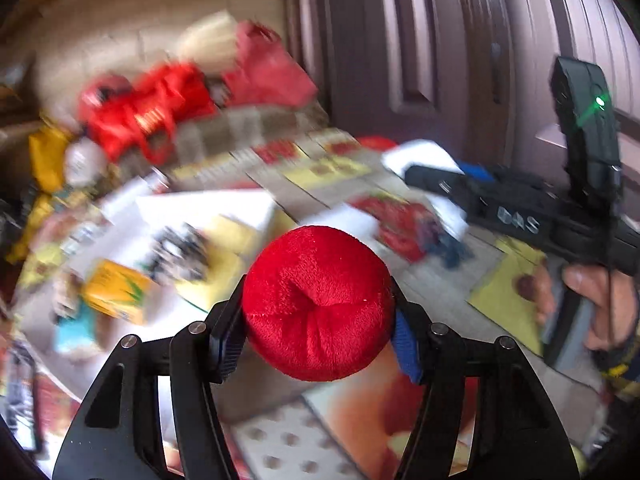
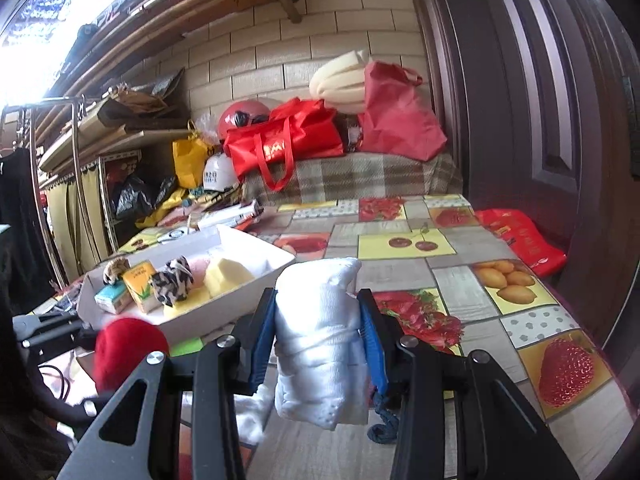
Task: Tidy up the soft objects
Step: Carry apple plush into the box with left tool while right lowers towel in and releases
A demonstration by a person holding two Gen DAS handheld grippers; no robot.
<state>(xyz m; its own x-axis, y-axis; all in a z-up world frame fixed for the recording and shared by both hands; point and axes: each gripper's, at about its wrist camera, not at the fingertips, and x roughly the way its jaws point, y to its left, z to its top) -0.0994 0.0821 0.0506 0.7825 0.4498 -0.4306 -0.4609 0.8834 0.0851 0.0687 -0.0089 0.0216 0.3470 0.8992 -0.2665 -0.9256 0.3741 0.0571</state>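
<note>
My left gripper (image 1: 320, 320) is shut on a red plush ball (image 1: 318, 304) and holds it above the fruit-print tablecloth (image 1: 360, 420). The ball also shows at lower left in the right wrist view (image 2: 128, 344). My right gripper (image 2: 320, 340) is shut on a rolled white cloth (image 2: 320, 344), held upright above the table. In the left wrist view the right gripper (image 1: 424, 172) is at the right with the white cloth (image 1: 420, 156) at its tip. A white tray (image 2: 276, 266) to the left holds yellow sponges (image 2: 228, 274), a black-and-white plush (image 2: 172, 284) and small cartons (image 2: 140, 284).
A dark door (image 2: 540, 100) runs along the right side. Red bags (image 2: 288, 136), a helmet (image 2: 240, 116) and a foam roll (image 2: 340, 80) are piled at the back on a plaid cover. A red bag (image 2: 524, 236) lies at the table's right edge. Cluttered shelves (image 2: 100, 160) stand at left.
</note>
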